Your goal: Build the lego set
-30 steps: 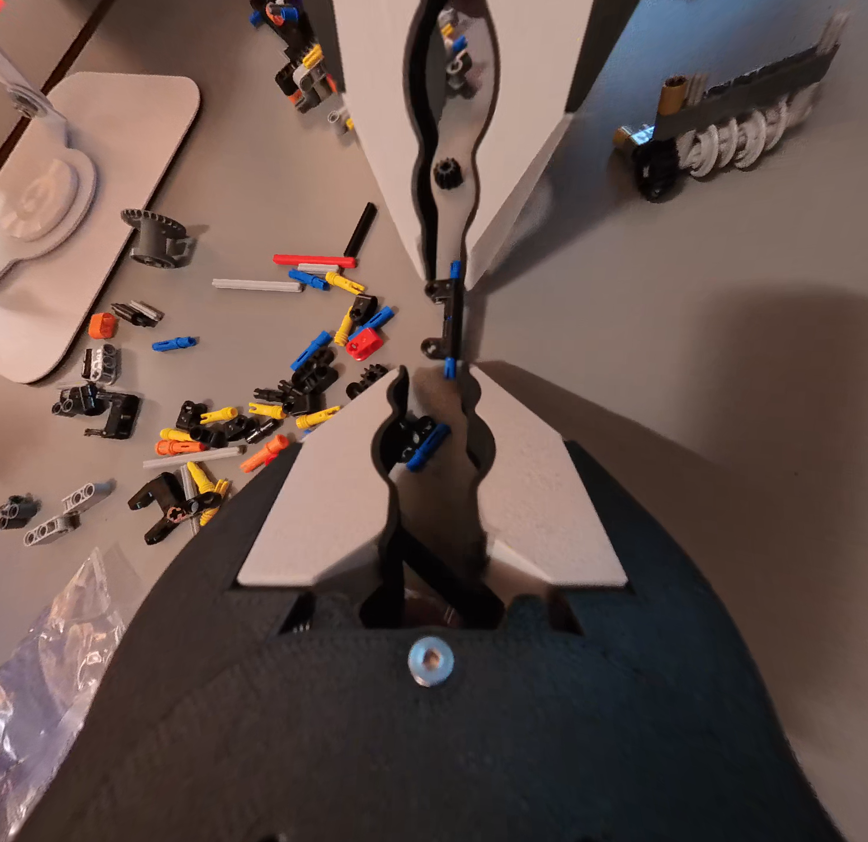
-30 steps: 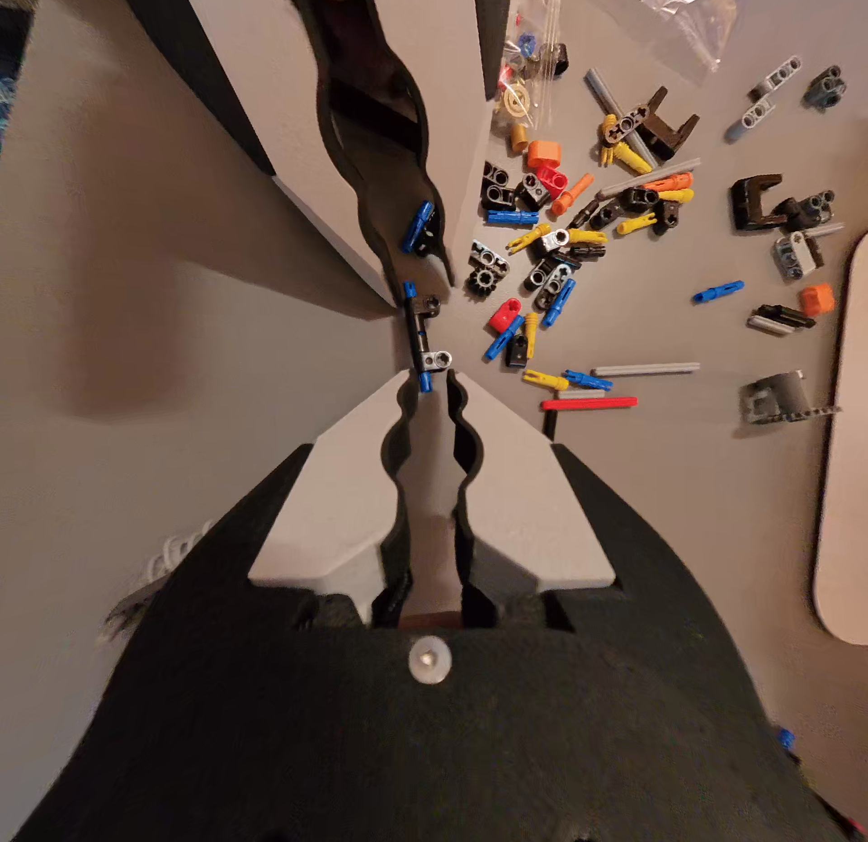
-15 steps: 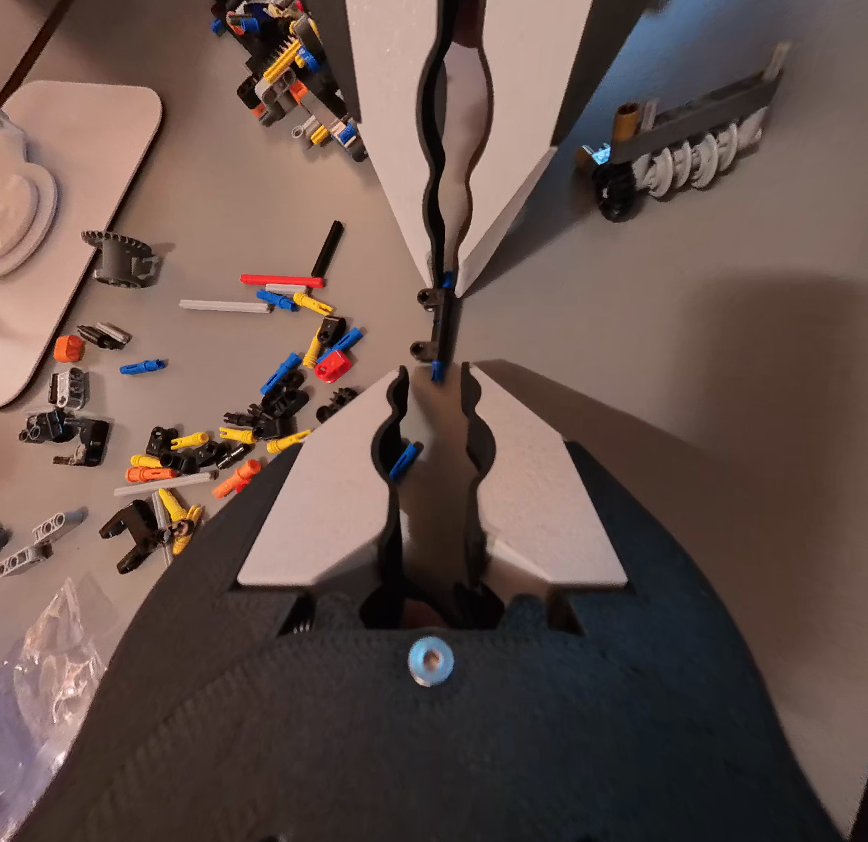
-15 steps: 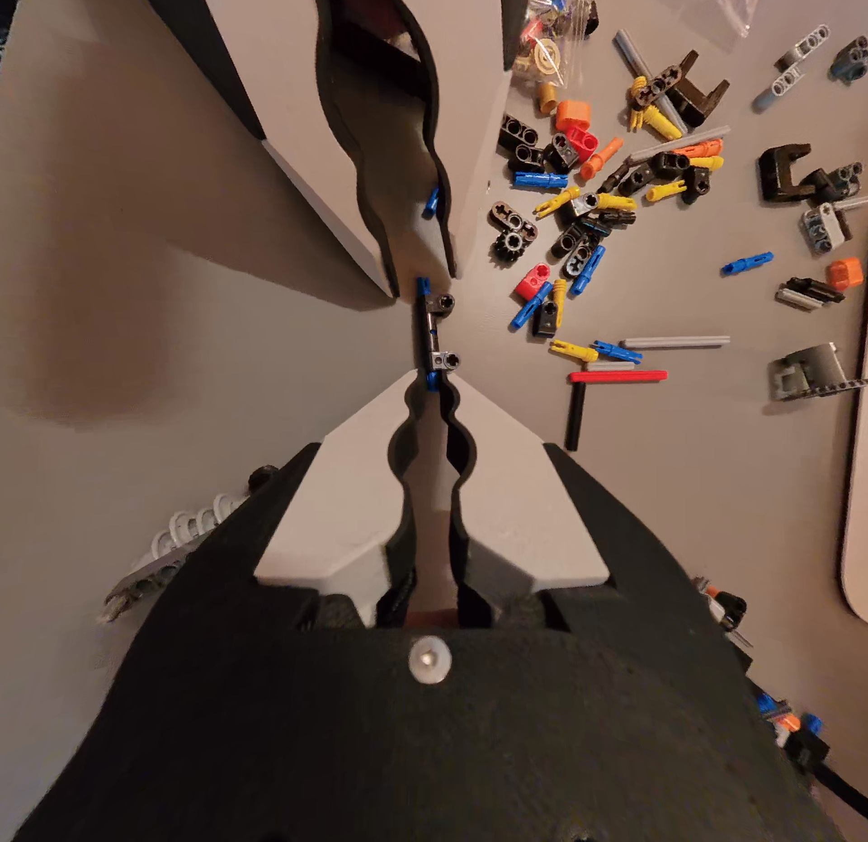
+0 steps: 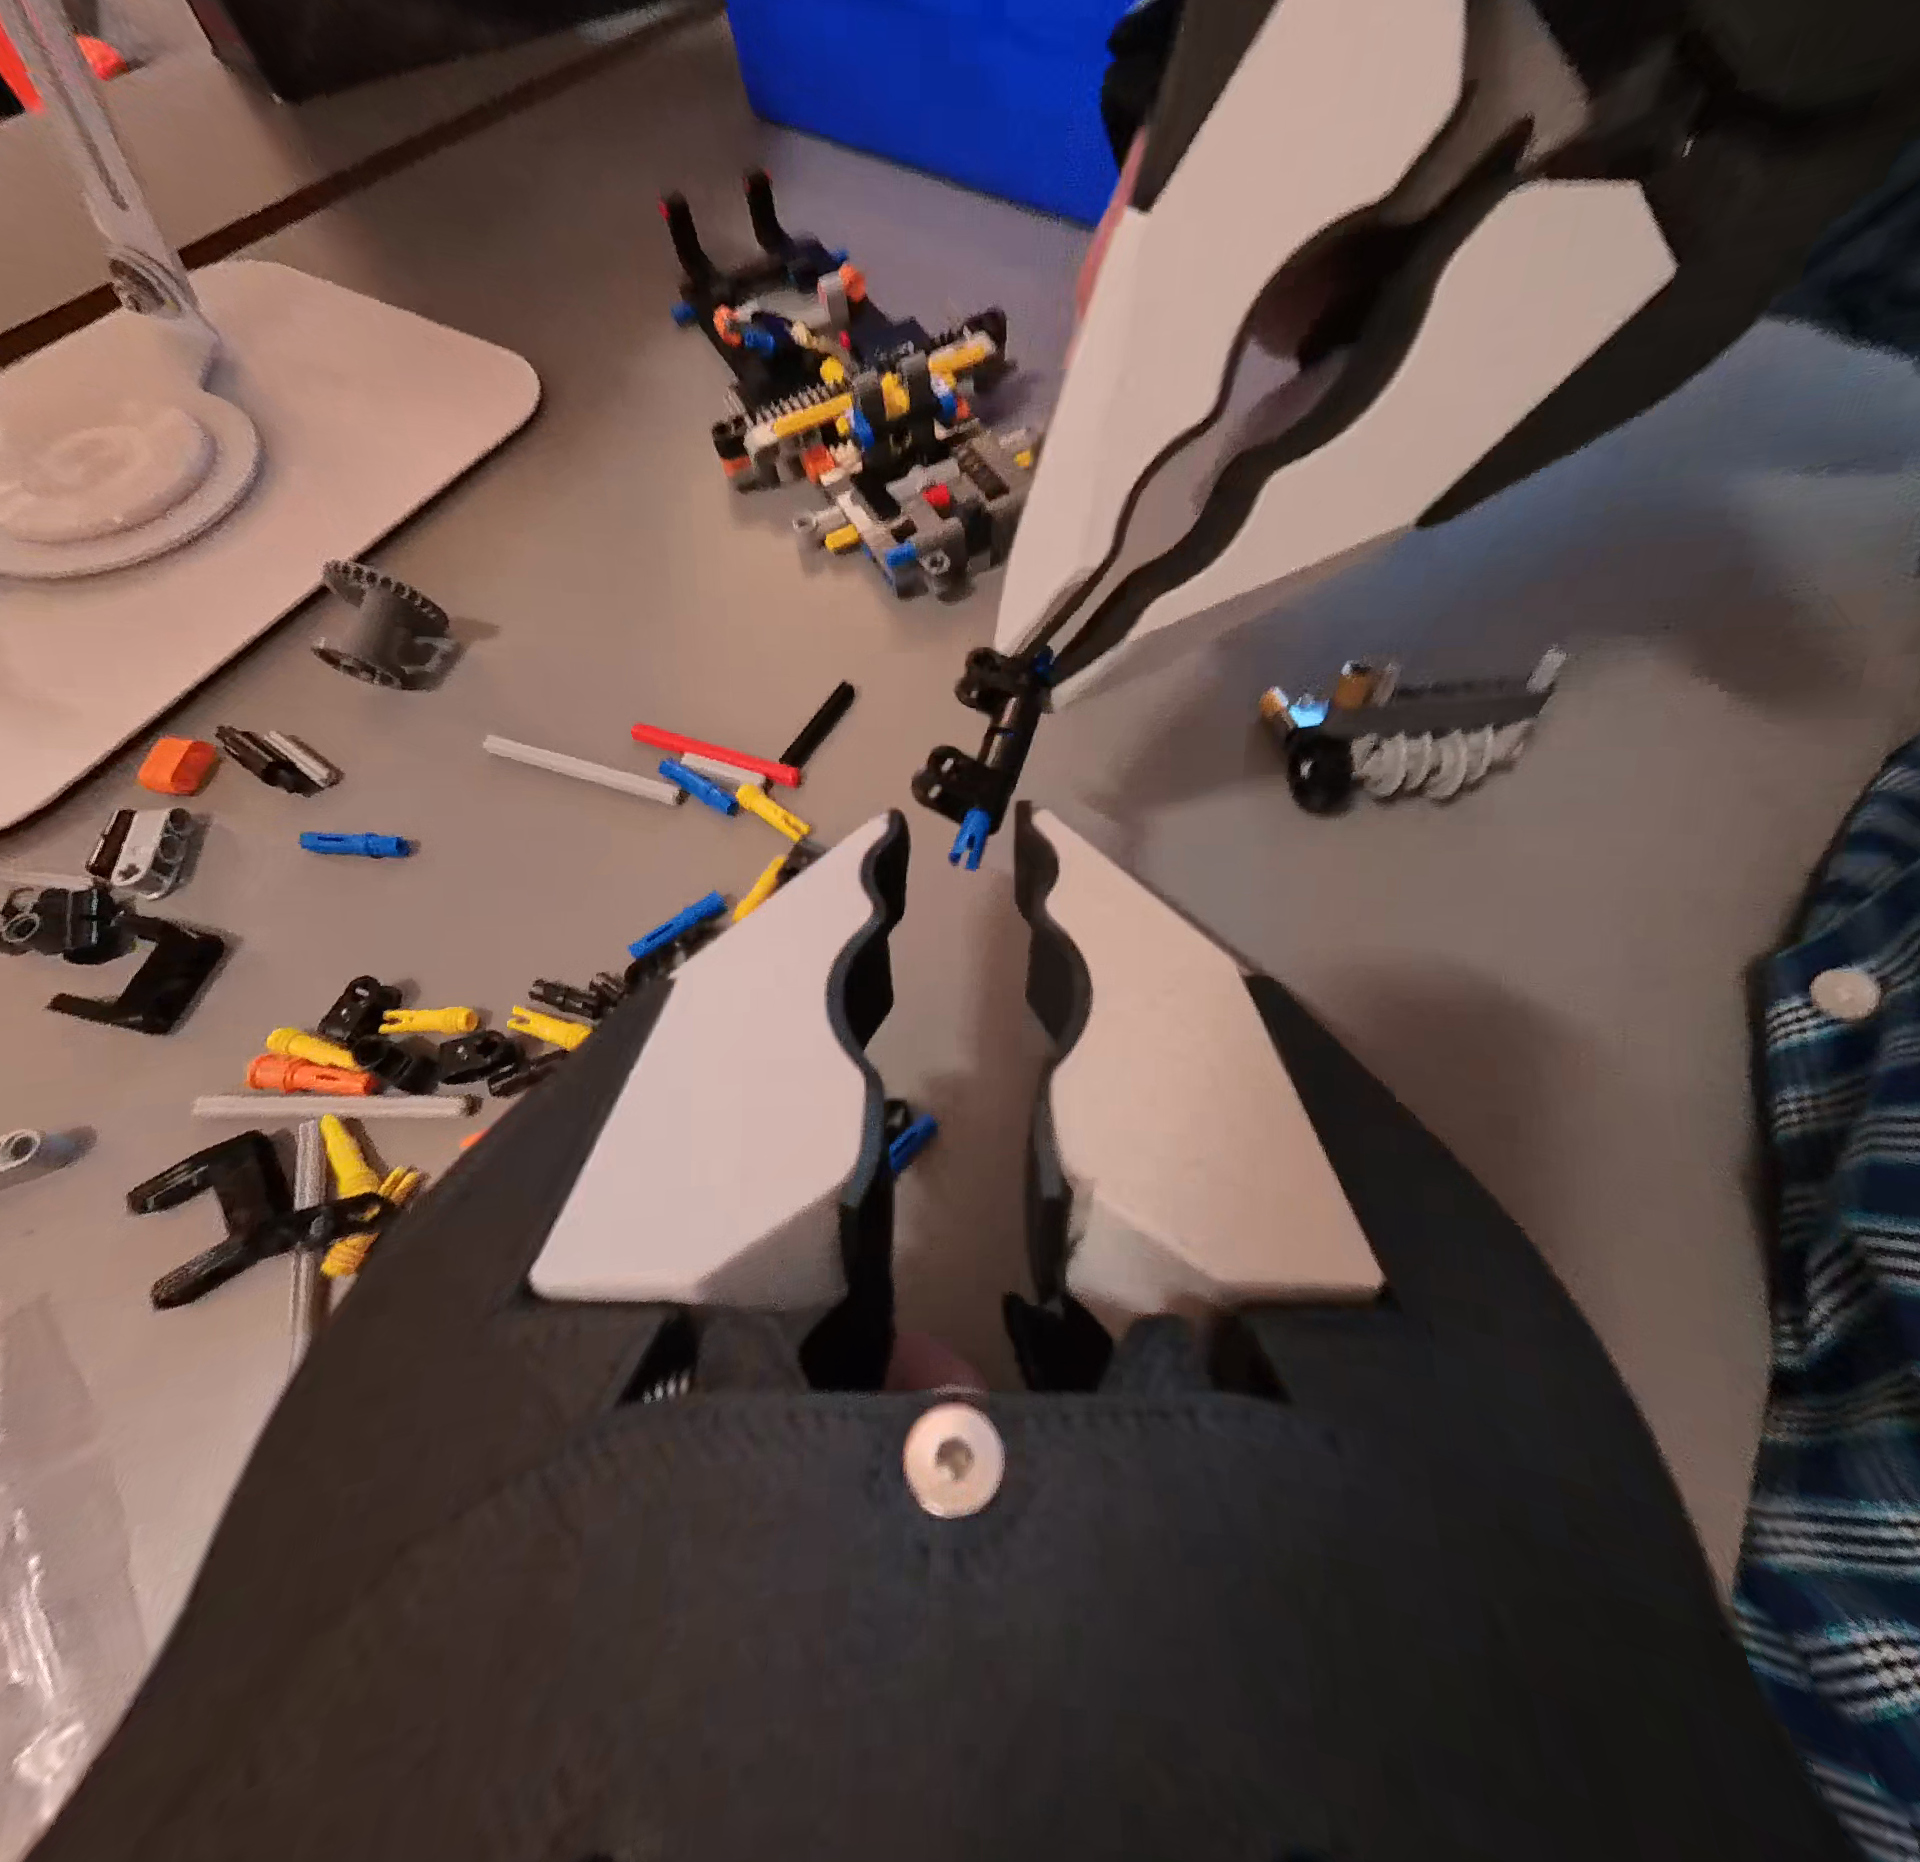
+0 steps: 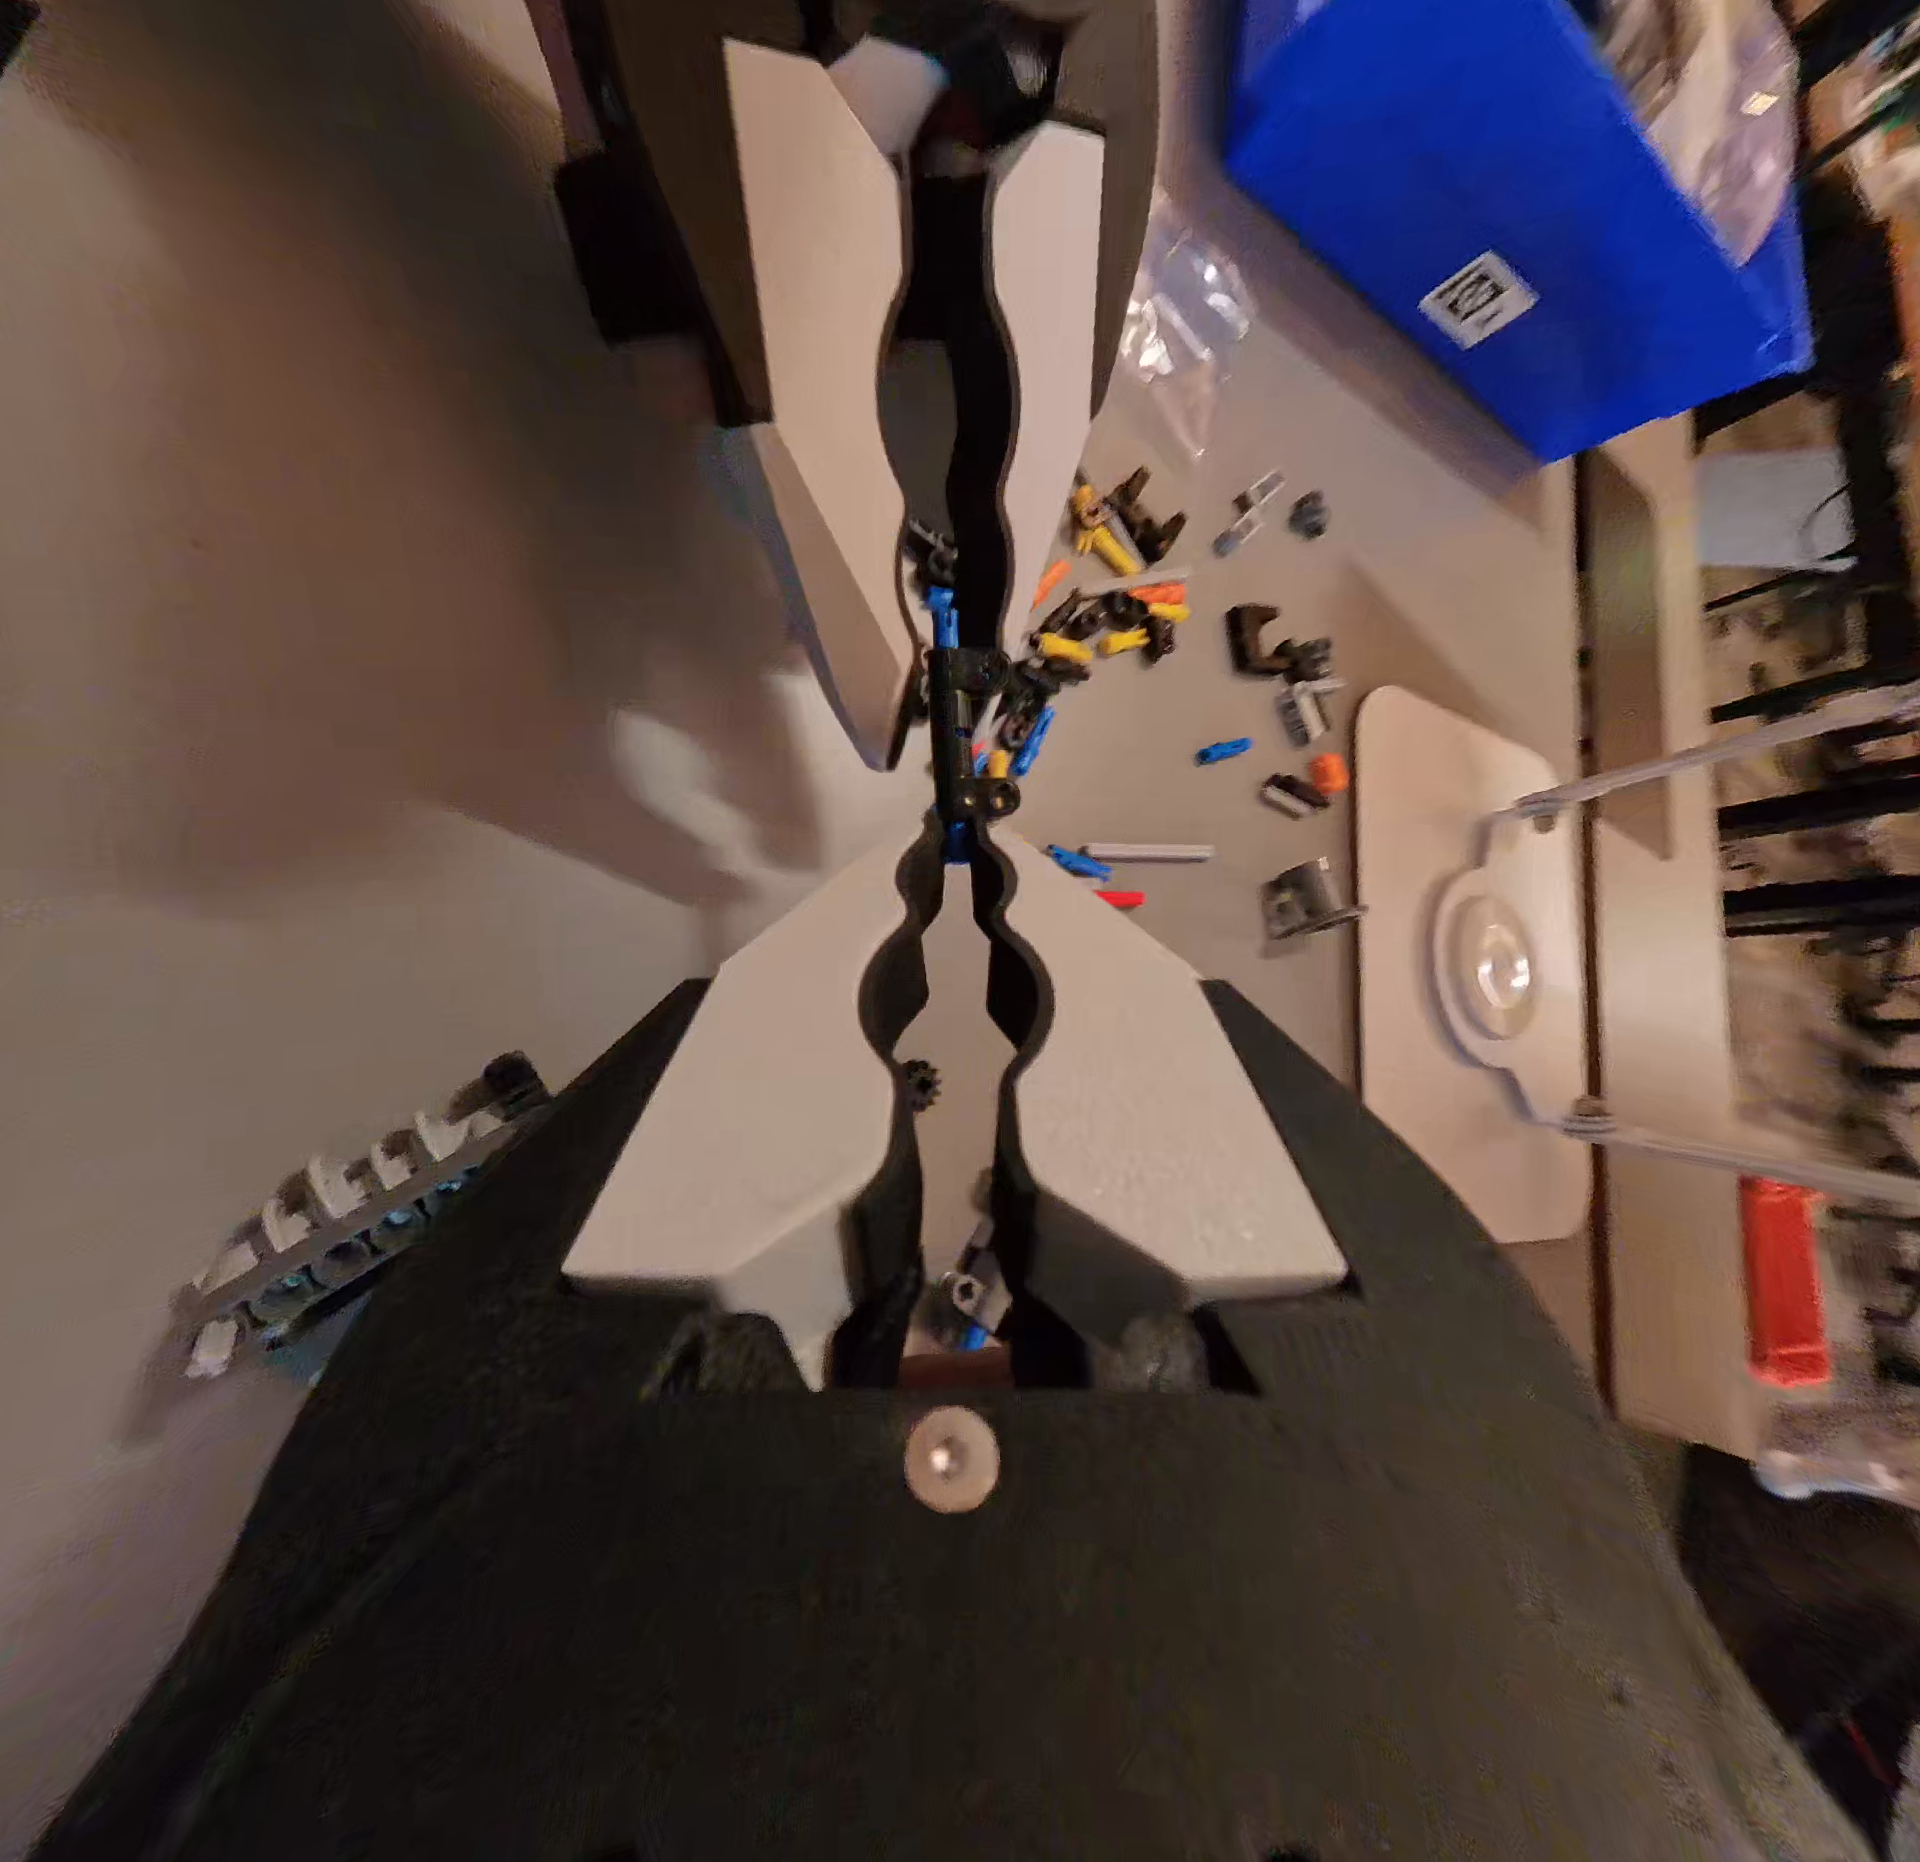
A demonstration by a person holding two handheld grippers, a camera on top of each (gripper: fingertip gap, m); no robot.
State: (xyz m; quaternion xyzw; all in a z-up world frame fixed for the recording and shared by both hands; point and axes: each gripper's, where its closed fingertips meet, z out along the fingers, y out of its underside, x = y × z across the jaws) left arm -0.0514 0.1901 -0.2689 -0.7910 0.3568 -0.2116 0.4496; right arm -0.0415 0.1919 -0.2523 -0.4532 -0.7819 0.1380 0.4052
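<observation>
A small black connector assembly with blue pins [image 5: 982, 742] hangs between the two grippers. My right gripper [image 6: 956, 851] is shut on the blue pin at one end of the assembly [image 6: 961, 732]. In the left wrist view the right gripper [image 5: 1023, 659] comes in from the upper right. My left gripper [image 5: 961, 820] is open, and the assembly's other blue pin end sits in the gap at its tips, untouched. A partly built model [image 5: 862, 430] stands on the table behind.
Loose pins and connectors [image 5: 416, 1043] lie scattered to the left. A grey gear piece [image 5: 384, 623] and a stand's base plate [image 5: 208, 462] are also at the left. A grey beam with white wheels [image 5: 1403, 732] lies at the right. A blue bin [image 6: 1507, 181] stands beyond. A plaid sleeve [image 5: 1849, 1189] is at the right edge. Left and right tips are no more than a few centimetres apart. Both grippers' tips are roughly 15 cm from the grey gear piece [image 5: 384, 623]. It turns up in the right wrist view [image 6: 1315, 887] as well.
My right gripper's fingers have closed on the assembly's blue pin. Both grippers have tilted up, so the model and the blue bin now show. The left gripper stays open.
</observation>
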